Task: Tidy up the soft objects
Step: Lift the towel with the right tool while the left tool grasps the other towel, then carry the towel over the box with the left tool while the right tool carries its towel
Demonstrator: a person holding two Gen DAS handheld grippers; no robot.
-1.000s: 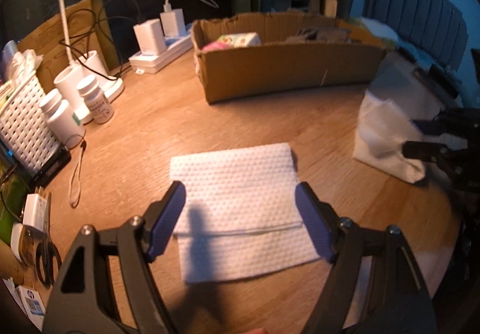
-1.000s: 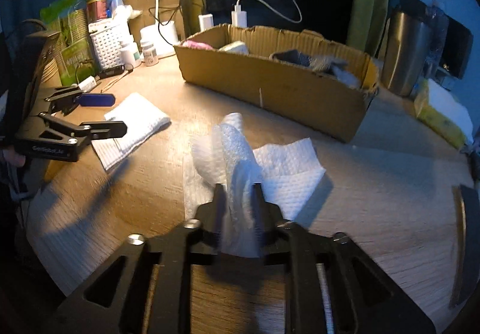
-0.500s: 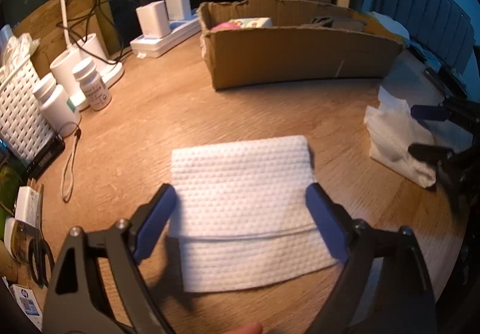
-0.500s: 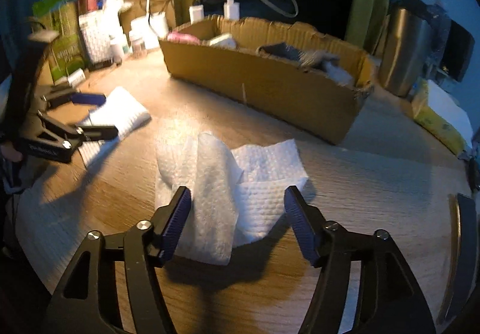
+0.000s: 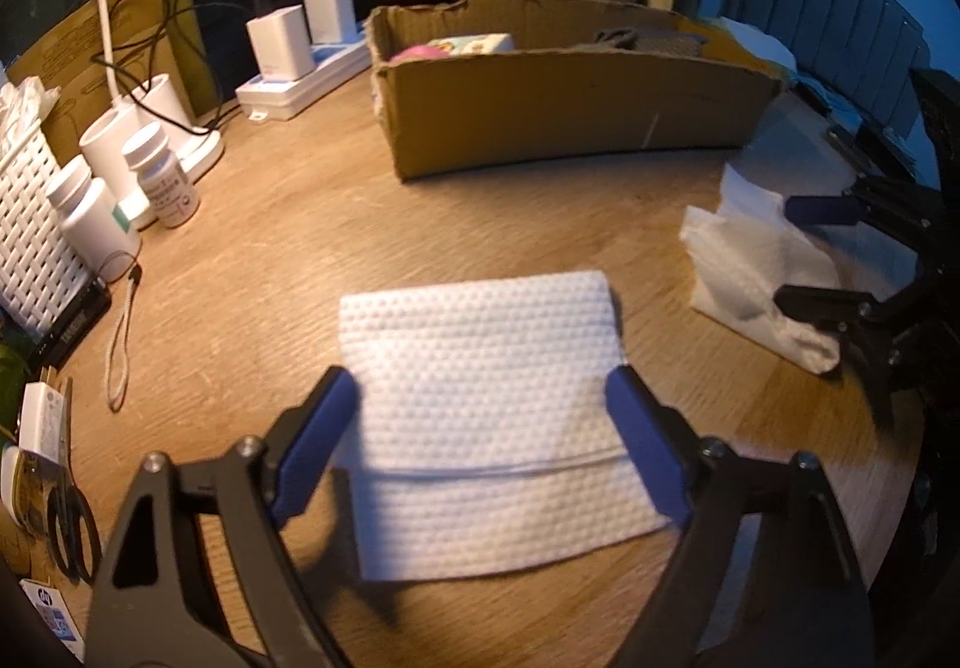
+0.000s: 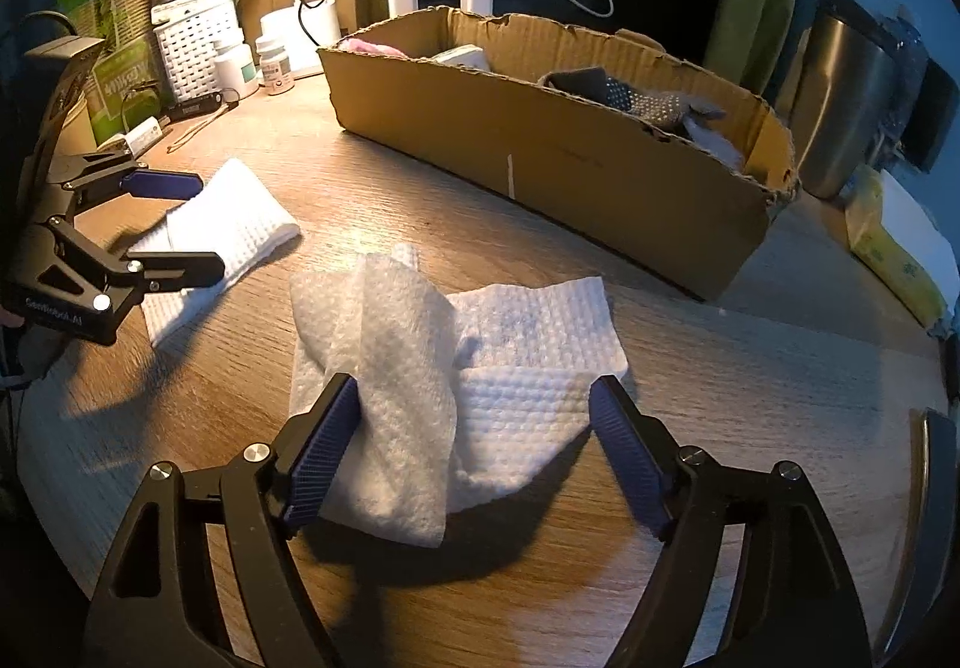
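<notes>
A neatly folded white paper towel (image 5: 474, 320) lies flat on the wooden table. My left gripper (image 5: 480, 377) straddles it with its blue pads at the towel's side edges, not pressing; the jaws are closing. A second, crumpled paper towel (image 6: 528, 332) lies with one flap standing up. My right gripper (image 6: 474, 383) is around it and its jaws are opening; the left pad just touches the raised flap. The right wrist view shows the left gripper (image 6: 207, 224) over the folded towel (image 6: 240, 224). The left wrist view shows the right gripper (image 5: 783, 254) at the crumpled towel (image 5: 744, 266).
A long cardboard box (image 6: 540, 140) stands behind both towels, holding a pink item, a small packet and grey socks (image 6: 636, 98). Left of it are pill bottles (image 5: 162, 176), a white basket (image 5: 30, 224), a power strip (image 5: 300, 80) and lamp cables. A steel tumbler (image 6: 840, 98) stands at the right.
The right gripper has opened and let go of the crumpled towel, which has slumped onto the table. The left gripper widened, then narrowed a little, over the folded towel.
</notes>
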